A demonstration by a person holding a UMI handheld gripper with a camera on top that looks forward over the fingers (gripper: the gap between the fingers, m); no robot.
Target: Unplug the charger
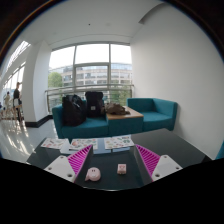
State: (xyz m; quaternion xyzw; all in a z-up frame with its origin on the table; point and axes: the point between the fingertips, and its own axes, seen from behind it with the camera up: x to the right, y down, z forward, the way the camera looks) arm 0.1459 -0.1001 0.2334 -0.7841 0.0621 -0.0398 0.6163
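Between the spread, empty tool (107, 163) fingers on the dark bench (170, 148) sit two small items, charger not identifiable; approach step, next find plug and close in.

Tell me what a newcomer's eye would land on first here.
The teal sofa beyond the table draws the eye, with two black bags on its seat beneath the bright windows. Nearer, the gripper has its jaws open, with a small pink object on the dark table between them.
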